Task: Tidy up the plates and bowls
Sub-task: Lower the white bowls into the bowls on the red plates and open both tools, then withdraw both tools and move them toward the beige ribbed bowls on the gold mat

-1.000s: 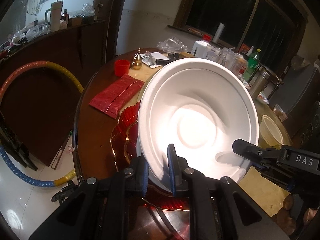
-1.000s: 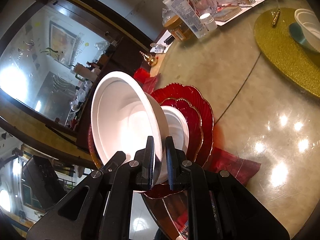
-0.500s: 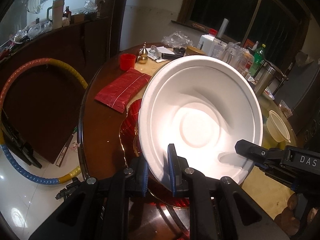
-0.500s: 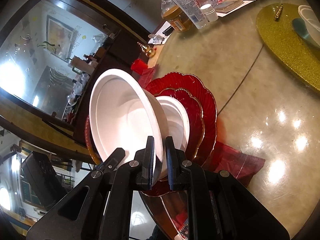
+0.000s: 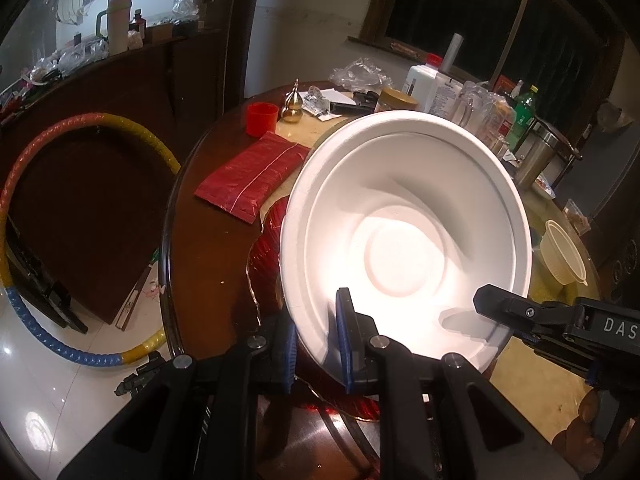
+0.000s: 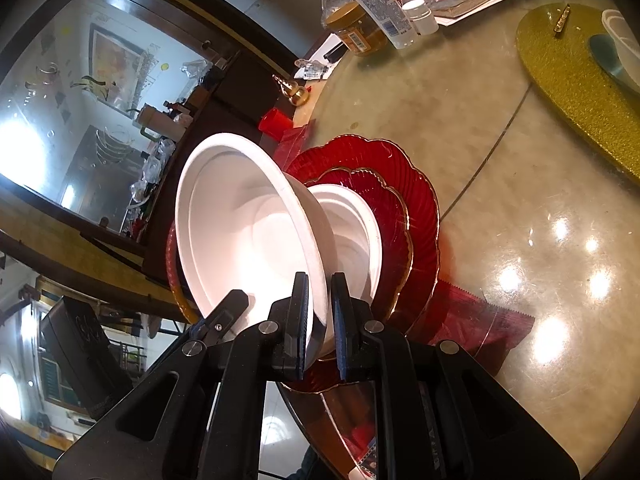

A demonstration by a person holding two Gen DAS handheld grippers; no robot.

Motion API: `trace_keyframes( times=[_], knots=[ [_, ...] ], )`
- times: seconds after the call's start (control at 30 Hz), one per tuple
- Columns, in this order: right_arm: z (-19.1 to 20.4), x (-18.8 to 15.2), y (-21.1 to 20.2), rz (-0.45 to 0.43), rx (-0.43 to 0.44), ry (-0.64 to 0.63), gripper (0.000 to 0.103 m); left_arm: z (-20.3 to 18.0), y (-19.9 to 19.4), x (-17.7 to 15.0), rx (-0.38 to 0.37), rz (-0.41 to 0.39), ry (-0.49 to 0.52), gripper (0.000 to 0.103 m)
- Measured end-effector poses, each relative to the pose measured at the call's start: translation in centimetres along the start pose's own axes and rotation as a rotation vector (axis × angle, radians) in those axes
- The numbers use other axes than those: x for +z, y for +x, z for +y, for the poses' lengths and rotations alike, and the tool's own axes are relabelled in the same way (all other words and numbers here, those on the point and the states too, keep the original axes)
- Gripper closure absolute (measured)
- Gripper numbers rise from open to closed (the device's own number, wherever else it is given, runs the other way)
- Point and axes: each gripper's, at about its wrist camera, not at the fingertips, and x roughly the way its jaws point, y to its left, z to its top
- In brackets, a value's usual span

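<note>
Bowl work, both grippers on one item. Your left gripper is clamped on the near rim of the large white bowl, one blue pad inside the wall, one outside. Your right gripper is clamped on the same bowl's rim further round; from the left wrist view its black finger reaches in at the bowl's lower right edge.

You hold the bowl tilted steeply, open side facing the left camera, lifted off the table and hanging over the plate stack. Below it, a smaller white bowl sits on a small red scalloped plate with a gold edge, and that sits on a larger red scalloped plate. Whether the held bowl's base touches the smaller bowl, you cannot tell from either view.

Everything rests on a round table with a pale stone top and dark wood border. Red packet lies left of the stack, red cup and a small gold gourd ornament beyond it. Cream plastic bowl sits to the right, on a gold glitter placemat. Bottles and jars crowd the far edge. Hula hoop leans against the dark cabinet at left.
</note>
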Motion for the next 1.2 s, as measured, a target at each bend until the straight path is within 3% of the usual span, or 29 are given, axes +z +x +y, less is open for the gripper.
trace_keyframes(
  times=[0.53, 0.63, 0.7, 0.8, 0.83, 0.93, 1.0, 1.13, 1.2],
  knots=[
    [-1.0, 0.4, -0.2, 0.002, 0.046, 0.044, 0.089, 0.1, 1.1, 0.3, 0.034, 0.017, -0.021, 0.086],
    [-1.2, 0.6, -0.5, -0.007, 0.047, 0.052, 0.089, 0.1, 1.3, 0.8, 0.03, 0.027, -0.036, 0.075],
    [-1.3, 0.8, -0.8, -0.013, 0.053, 0.057, 0.089, 0.2, 1.2, 1.1, 0.029, 0.011, -0.052, 0.055],
    [-1.6, 1.0, -0.9, -0.017, 0.056, 0.063, 0.089, 0.4, 1.0, 1.3, 0.028, -0.011, -0.069, 0.047],
    [-1.7, 1.1, -0.9, -0.017, 0.055, 0.066, 0.088, 0.4, 1.0, 1.3, 0.029, -0.012, -0.07, 0.047],
    [-1.9, 1.1, -1.0, -0.02, 0.07, 0.077, 0.067, 0.6, 0.9, 1.5, 0.03, -0.016, -0.083, 0.043],
    [-2.0, 1.2, -1.3, -0.028, 0.085, 0.078, 0.065, 0.6, 0.7, 1.6, 0.028, -0.024, -0.091, 0.037],
    [-2.2, 1.2, -1.9, -0.047, 0.098, 0.083, 0.063, 0.7, -0.1, 1.9, 0.025, -0.053, -0.11, 0.035],
    [-2.6, 1.2, -2.4, -0.06, 0.111, 0.097, 0.052, 0.7, -0.6, 2.1, 0.014, -0.077, -0.126, 0.035]
  ],
)
